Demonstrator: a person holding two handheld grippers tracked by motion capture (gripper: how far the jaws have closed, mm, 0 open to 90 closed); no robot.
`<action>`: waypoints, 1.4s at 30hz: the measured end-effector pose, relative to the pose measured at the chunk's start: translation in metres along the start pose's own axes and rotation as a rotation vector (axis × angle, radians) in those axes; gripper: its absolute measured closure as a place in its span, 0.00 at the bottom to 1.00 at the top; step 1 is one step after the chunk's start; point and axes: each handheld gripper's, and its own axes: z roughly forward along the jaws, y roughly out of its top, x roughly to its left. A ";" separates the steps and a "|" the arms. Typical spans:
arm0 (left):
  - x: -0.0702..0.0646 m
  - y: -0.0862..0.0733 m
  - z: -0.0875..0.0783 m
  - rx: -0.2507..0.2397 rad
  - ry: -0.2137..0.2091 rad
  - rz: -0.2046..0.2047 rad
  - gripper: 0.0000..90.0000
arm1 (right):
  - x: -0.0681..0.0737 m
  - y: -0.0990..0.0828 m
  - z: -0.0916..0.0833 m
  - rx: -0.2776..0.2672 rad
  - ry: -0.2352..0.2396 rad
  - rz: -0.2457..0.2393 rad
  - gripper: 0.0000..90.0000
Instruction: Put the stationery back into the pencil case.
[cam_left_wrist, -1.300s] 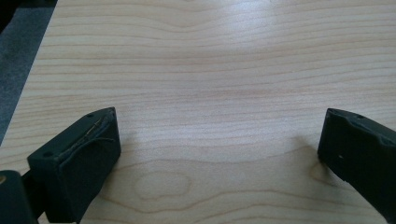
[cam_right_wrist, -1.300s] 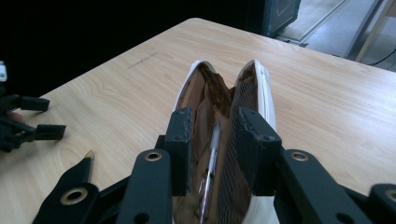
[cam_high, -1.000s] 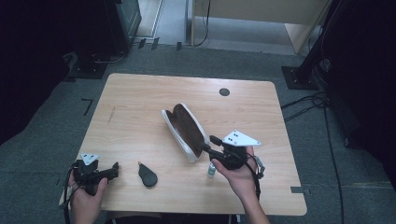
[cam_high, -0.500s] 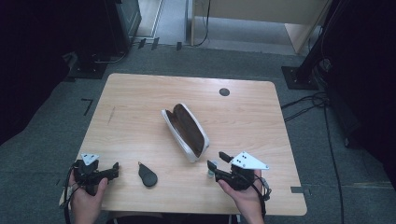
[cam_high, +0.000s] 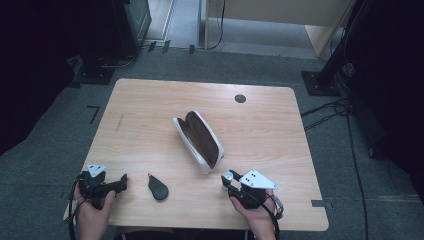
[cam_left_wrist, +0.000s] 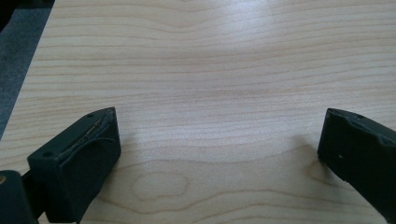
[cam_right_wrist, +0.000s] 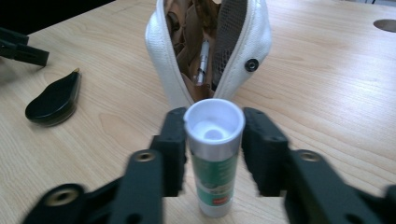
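Note:
A small tube (cam_right_wrist: 215, 158) with a white cap and green label stands upright on the table. My right gripper (cam_right_wrist: 214, 140) has just been closing, and both pads now press on the tube's cap. In the high view this gripper (cam_high: 229, 181) is near the table's front edge, just below an open white pouch (cam_high: 197, 140) with brown lining. The pouch mouth (cam_right_wrist: 205, 42) faces the gripper, and a pen (cam_right_wrist: 203, 60) lies inside. My left gripper (cam_high: 122, 181) rests at the front left, its jaws wide apart over bare wood (cam_left_wrist: 219, 149) with nothing between them.
A black teardrop-shaped object (cam_high: 158, 189) lies between the two grippers, left of the pouch (cam_right_wrist: 53, 100). A black round grommet (cam_high: 240, 98) sits in the tabletop at the back. The wooden table (cam_high: 150, 110) stands on grey carpet, with dark equipment stands around it.
My right gripper has come down toward the table's front edge and closed its jaws around the upright tube. The left gripper has stayed in place.

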 end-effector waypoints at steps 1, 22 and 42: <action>0.000 0.000 0.000 0.000 -0.001 0.000 0.00 | 0.000 0.000 0.000 -0.004 -0.012 -0.006 0.73; 0.000 0.000 0.000 0.000 -0.001 -0.001 0.00 | 0.002 0.056 -0.011 -0.087 0.031 0.023 0.74; 0.000 0.000 0.000 -0.002 -0.001 -0.004 0.00 | 0.009 0.104 0.034 -0.092 0.033 -0.030 0.73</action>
